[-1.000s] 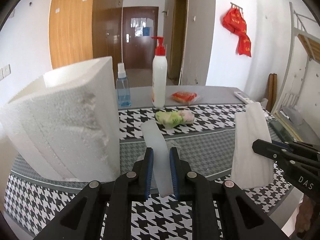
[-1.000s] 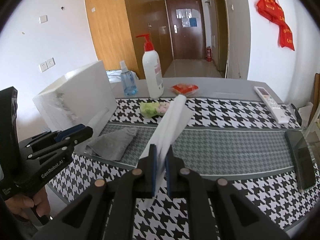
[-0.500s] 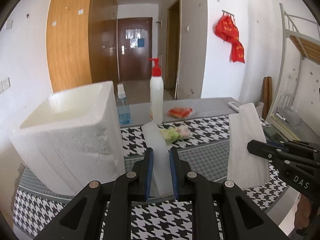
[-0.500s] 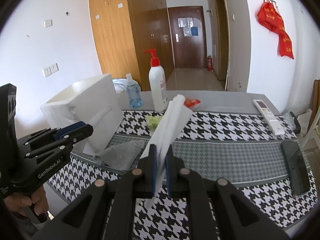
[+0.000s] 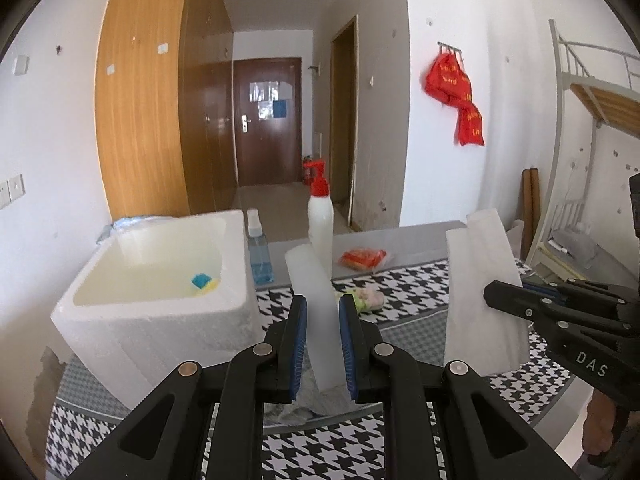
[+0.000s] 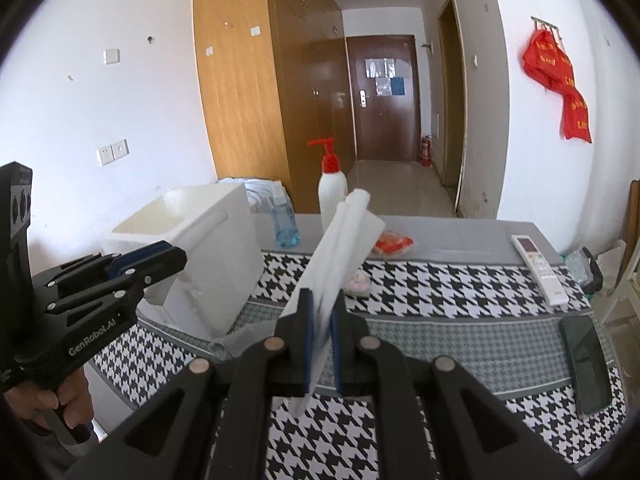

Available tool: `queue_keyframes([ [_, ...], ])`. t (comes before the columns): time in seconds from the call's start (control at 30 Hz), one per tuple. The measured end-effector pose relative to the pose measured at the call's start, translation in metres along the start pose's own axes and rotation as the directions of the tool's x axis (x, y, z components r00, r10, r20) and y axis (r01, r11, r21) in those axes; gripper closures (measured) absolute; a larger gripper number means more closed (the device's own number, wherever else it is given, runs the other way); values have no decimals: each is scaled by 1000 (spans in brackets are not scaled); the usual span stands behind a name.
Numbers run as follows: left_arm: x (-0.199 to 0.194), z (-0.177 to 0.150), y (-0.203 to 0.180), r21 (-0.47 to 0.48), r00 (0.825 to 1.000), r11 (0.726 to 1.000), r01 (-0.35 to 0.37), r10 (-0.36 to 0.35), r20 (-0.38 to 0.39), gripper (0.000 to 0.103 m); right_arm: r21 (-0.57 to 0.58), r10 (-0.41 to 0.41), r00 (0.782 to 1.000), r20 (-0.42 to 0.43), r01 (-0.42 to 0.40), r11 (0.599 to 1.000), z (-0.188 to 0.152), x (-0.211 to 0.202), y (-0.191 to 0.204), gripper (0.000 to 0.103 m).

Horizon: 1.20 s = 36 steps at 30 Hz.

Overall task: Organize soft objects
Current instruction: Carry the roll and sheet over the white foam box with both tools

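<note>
Two white pads are held aloft over the checkered tablecloth (image 5: pixel 404 296): a foam strip (image 5: pixel 316 304) is clamped upright in the left gripper (image 5: pixel 322 344), and a folded sheet (image 6: pixel 340 256) is pinched in the right gripper (image 6: pixel 321 344). A foam box (image 5: pixel 160 300) (a blue-and-yellow sponge (image 5: pixel 205 282) lies inside) is seen left of both grippers.

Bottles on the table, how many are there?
2. A white pump bottle with a red top stands at the table's far edge; a small clear spray bottle of blue liquid stands beside the white foam box.
</note>
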<state>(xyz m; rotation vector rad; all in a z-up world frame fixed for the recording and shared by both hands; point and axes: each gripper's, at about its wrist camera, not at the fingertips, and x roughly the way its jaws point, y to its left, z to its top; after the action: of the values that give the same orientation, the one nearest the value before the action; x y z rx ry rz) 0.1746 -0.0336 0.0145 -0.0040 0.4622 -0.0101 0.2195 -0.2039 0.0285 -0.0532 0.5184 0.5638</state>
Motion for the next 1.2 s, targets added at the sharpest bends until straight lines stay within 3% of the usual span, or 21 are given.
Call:
queue_keyframes([
  [0.53,-21,20,17,5,997,1000,5,-5,77,85,-36,22,998,62,-20,999,22,-6,18,92],
  [1.2,-37,33,51,-28,990,998,-62,65,126,85,-95,119,989,93,-110,989,42,2,53,92],
])
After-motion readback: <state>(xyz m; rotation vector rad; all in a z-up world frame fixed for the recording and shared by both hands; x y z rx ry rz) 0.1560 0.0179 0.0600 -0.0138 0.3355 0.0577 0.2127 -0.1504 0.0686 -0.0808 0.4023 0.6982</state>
